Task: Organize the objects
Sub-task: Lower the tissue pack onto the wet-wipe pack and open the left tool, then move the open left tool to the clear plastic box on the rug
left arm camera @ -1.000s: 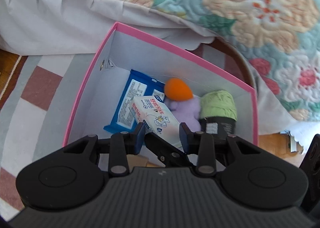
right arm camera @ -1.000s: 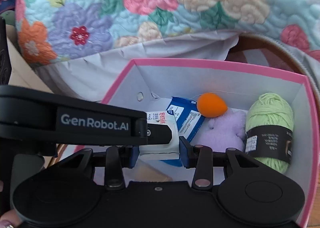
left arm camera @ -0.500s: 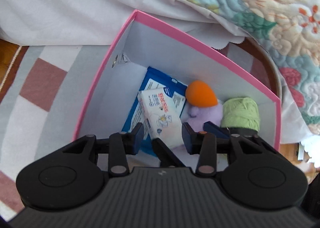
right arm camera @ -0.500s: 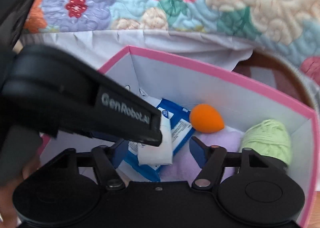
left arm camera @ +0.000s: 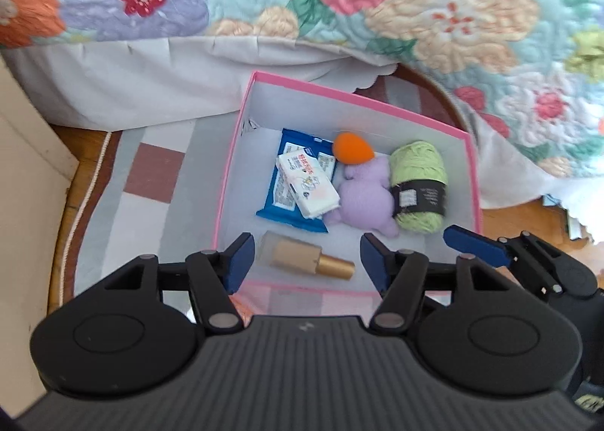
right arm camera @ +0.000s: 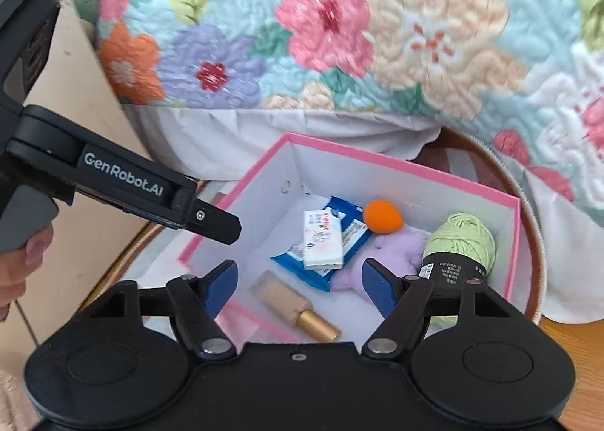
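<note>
Both grippers, left (left arm camera: 304, 257) and right (right arm camera: 298, 281), hover empty, fingers opening, above the pink-rimmed white cardboard box (left arm camera: 355, 100). The small white tissue packet (left arm camera: 307, 183) lies on the blue wipes pack (left arm camera: 283, 185), far-left inside. Judged best: withdraw straight upward, clear of the rim.

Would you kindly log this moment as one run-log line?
left gripper: opening, empty | right gripper: opening, empty | white tissue pack: lying on blue wipes pack in pink box
</note>
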A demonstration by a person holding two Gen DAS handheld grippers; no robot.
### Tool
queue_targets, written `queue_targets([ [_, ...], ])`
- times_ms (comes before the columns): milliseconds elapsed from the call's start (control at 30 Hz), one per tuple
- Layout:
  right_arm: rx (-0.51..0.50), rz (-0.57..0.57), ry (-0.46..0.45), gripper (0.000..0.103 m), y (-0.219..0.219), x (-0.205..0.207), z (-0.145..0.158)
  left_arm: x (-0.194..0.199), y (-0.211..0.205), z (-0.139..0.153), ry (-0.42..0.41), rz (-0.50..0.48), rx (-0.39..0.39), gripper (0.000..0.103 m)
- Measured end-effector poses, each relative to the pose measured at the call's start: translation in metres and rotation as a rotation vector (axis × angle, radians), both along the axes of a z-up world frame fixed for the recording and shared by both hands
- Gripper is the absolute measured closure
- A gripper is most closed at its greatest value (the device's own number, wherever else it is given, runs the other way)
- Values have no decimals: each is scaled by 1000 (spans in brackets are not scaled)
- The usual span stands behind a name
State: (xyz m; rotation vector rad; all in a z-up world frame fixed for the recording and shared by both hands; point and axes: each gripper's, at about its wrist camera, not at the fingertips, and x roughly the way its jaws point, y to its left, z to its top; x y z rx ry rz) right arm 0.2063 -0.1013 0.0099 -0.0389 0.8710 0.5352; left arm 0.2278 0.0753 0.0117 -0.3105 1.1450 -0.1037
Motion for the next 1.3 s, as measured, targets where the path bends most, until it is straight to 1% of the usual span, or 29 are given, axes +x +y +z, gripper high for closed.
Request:
queue_targets([
  [100, -13, 7, -42, 19, -4, -22, 17, -16, 6, 11, -12, 1, -37, 40],
  [200, -22, -10, -60, 16, -9, -43, 28, -36, 9, 19, -28, 2, -25, 40],
  [267, -17, -21, -47, 15, -14, -53, 35, -50, 10, 24, -20, -3, -20, 39],
  [300, -14, -25, -42, 14, -15, -58, 38, -56, 10, 26, -16, 19, -9, 39],
  [367, -8, -32, -44, 14, -19, -68, 46, -69, 7, 31, -19, -4, 3, 36],
  [400, -7, -34, -44, 11, -19, -73, 50, -76, 5, 35, -23, -18, 12, 34],
  [467, -19, -27, -31, 9, -20, -83, 57, -86, 2, 38, -24, -34, 25, 33],
  [533, -48, -15, -3, 9, -18, -92, 63, -97, 0, 42, -19, -50, 34, 32],
  [600, -53, -28, 8, 9, -19, -100, 68, -106, -3, 46, -23, -67, 43, 29],
  [633, -45, -18, 15, 9, -19, -104, 70, -111, -3, 47, -28, -76, 45, 27],
  [700, -29, 21, 39, 9, -18, -112, 72, -120, -4, 47, -33, -104, 33, 27],
  [800, -41, 78, 60, 9, -11, -124, 70, -131, -5, 40, -47, -158, 12, 27],
  [967, -90, 179, 64, 9, 5, -142, 56, -148, -4, 27, -50, -171, 20, 27],
  [1067, -88, 218, 75, 9, 11, -145, 45, -152, -2, 16, -35, -165, 19, 27],
  [1133, -89, 222, 73, 9, 16, -147, 37, -152, 1, 6, -20, -155, 16, 27],
  [1300, -45, 267, 19, 9, 28, -152, 16, -145, 15, -25, 38, -119, -5, 27],
])
